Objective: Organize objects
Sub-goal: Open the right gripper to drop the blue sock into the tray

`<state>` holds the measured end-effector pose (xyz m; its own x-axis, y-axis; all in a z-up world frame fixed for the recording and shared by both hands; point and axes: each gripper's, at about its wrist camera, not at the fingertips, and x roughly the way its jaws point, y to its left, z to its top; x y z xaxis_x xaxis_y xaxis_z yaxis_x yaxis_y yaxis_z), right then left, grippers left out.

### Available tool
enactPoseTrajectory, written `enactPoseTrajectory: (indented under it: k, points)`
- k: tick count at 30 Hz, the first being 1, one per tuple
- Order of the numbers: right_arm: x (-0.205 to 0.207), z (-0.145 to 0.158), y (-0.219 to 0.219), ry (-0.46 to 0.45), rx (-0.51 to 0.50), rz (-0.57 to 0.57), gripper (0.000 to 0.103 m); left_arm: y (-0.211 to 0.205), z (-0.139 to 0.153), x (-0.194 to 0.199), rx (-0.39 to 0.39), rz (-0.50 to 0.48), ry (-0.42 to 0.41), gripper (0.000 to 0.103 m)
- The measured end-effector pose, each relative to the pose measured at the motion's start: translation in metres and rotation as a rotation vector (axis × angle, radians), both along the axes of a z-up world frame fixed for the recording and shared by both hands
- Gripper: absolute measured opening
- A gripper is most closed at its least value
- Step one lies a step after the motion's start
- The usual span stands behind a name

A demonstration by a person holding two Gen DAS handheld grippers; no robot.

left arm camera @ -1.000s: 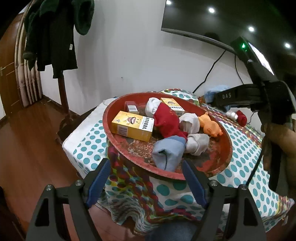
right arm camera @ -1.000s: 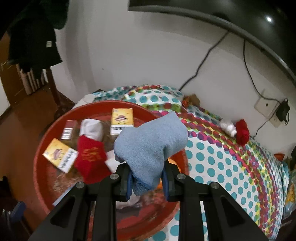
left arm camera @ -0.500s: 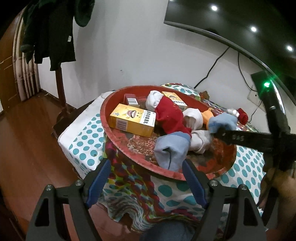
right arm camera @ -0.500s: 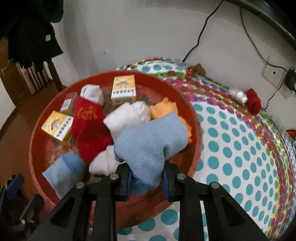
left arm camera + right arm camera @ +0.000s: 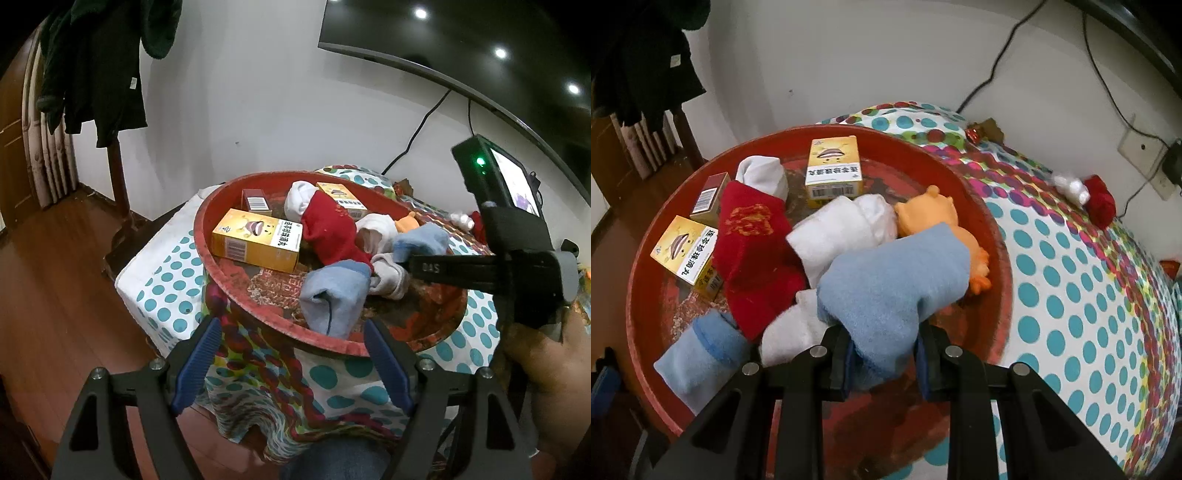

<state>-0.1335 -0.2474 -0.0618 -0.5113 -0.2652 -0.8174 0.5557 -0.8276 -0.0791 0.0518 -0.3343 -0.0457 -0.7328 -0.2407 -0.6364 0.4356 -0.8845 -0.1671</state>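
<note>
A round red tray (image 5: 1001,236) (image 5: 207,254) on a dotted tablecloth holds socks, boxes and a toy. My right gripper (image 5: 884,360) is shut on a light blue sock (image 5: 894,280) (image 5: 419,240), low over the tray's near right part, above white socks (image 5: 842,225) and an orange toy (image 5: 931,214). A second blue sock (image 5: 698,354) (image 5: 332,295) lies at the tray's front, a red sock (image 5: 753,243) (image 5: 328,229) in the middle. My left gripper (image 5: 293,360) stands open before the tray's near rim, with nothing between its fingers.
Yellow boxes (image 5: 258,240) (image 5: 833,166) and a small red pack (image 5: 711,195) sit in the tray's far part. A red and white sock pair (image 5: 1086,192) lies on the cloth by the wall. A coat rack (image 5: 114,147) stands left over the wooden floor. Cables hang down the wall.
My right gripper has sunk with the blue sock from high above the tray down close over the socks in it. The left gripper has stayed in place, still open.
</note>
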Motion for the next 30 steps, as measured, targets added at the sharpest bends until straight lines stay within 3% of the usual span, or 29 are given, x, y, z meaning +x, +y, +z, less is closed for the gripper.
enactPoseTrajectory:
  k: [18,21,23,30]
  points:
    - [-0.005,-0.004,-0.013,-0.005,0.031,0.018,0.028,0.01,-0.003,-0.003,-0.009,-0.017,-0.022,0.081]
    - [-0.002,-0.001,-0.008,0.006,0.039,-0.001,0.051,0.012,-0.001,-0.003,-0.017,-0.021,-0.02,0.081]
    - [0.004,0.005,-0.005,0.038,0.041,-0.007,0.082,0.014,0.001,-0.002,-0.022,-0.025,-0.011,0.081]
    - [0.031,0.035,0.012,0.158,0.032,-0.016,0.098,0.031,0.008,0.001,-0.086,-0.046,-0.001,0.081]
